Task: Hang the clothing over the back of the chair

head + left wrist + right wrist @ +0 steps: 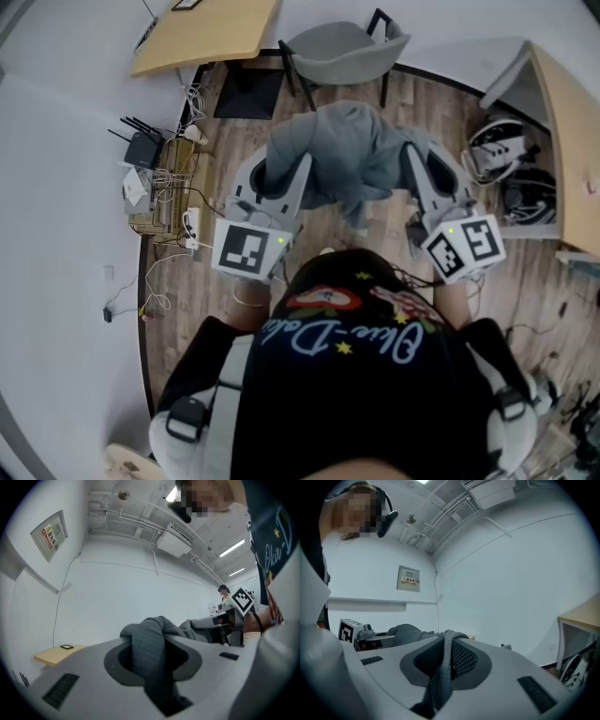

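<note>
Your left gripper [278,178] is clamped on a thick fold of the grey clothing [342,150], and your right gripper [424,173] pinches a thinner edge. The garment hangs between them, just short of the grey chair [345,49] ahead

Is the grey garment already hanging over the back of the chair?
No, the grey garment is held up between the left gripper and right gripper, in front of the chair.
</note>
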`<action>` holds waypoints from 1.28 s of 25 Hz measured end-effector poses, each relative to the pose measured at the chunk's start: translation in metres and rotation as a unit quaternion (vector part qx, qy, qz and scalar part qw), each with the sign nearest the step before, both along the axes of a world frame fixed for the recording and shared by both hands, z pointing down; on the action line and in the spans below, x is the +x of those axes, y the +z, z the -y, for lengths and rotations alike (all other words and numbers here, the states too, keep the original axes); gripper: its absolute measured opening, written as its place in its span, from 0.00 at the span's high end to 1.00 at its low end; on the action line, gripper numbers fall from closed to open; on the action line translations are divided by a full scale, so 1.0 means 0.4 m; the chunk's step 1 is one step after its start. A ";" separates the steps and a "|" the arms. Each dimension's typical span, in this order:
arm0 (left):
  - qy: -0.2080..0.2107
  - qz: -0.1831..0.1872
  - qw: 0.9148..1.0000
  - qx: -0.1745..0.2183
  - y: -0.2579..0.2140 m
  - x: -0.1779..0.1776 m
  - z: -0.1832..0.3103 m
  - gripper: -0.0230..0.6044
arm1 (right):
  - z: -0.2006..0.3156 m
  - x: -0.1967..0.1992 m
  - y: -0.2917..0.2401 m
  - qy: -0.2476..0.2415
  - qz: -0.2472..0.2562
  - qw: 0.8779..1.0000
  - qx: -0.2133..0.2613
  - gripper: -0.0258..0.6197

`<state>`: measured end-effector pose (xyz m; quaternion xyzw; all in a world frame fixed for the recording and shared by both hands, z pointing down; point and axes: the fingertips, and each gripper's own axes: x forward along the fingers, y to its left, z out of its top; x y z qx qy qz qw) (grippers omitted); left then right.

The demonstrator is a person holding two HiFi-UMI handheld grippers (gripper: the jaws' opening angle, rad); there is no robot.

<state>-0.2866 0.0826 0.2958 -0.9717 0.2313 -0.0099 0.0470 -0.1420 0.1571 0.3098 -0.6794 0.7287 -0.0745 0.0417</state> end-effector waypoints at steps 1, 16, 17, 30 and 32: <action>0.002 -0.001 1.000 0.000 -0.002 -0.007 0.007 0.83 | 0.006 -0.007 -0.001 0.002 -0.001 1.000 0.000 0.90; 0.025 -0.011 1.000 -0.008 0.022 -0.040 0.049 0.83 | 0.041 -0.058 0.023 0.014 -0.001 1.000 -0.007 0.90; 0.024 -0.011 1.000 -0.008 0.023 -0.035 0.050 0.83 | 0.043 -0.052 0.026 0.013 0.000 1.000 -0.007 0.90; -0.017 -0.003 1.000 -0.010 0.022 0.060 0.125 0.83 | 0.152 0.055 0.026 -0.031 0.010 0.999 -0.006 0.90; -0.022 -0.003 1.000 -0.008 0.022 0.078 0.141 0.83 | 0.173 0.076 0.027 -0.035 0.011 0.999 -0.006 0.90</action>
